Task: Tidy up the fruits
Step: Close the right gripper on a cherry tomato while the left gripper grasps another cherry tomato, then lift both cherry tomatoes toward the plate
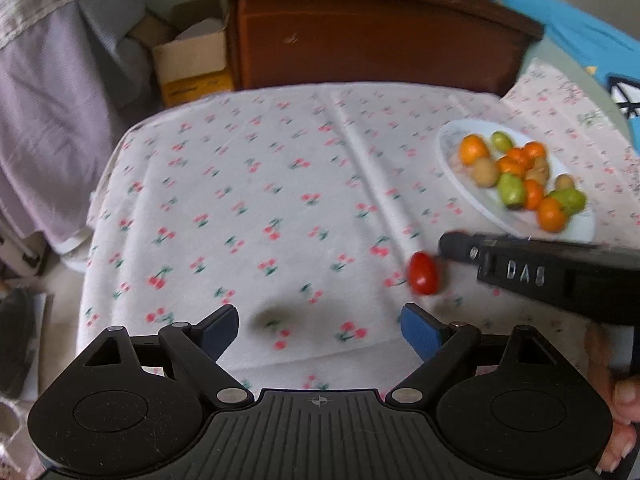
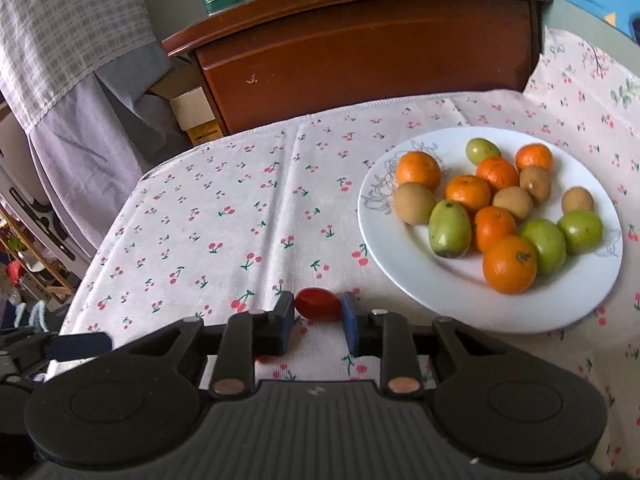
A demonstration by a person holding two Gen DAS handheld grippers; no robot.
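A small red oval fruit lies on the cherry-print tablecloth, pinched between the blue pads of my right gripper, which is shut on it. In the left wrist view the same red fruit sits at the tip of the right gripper, which comes in from the right. My left gripper hovers open over bare cloth, with nothing between its fingers. A white plate just right of the red fruit holds several oranges, green fruits and brown fruits. The left wrist view shows this plate blurred.
A brown wooden cabinet stands behind the table. A cardboard box and hanging checked cloth are at the back left. The table's edge drops off on the left. A person's hand holds the right gripper's handle.
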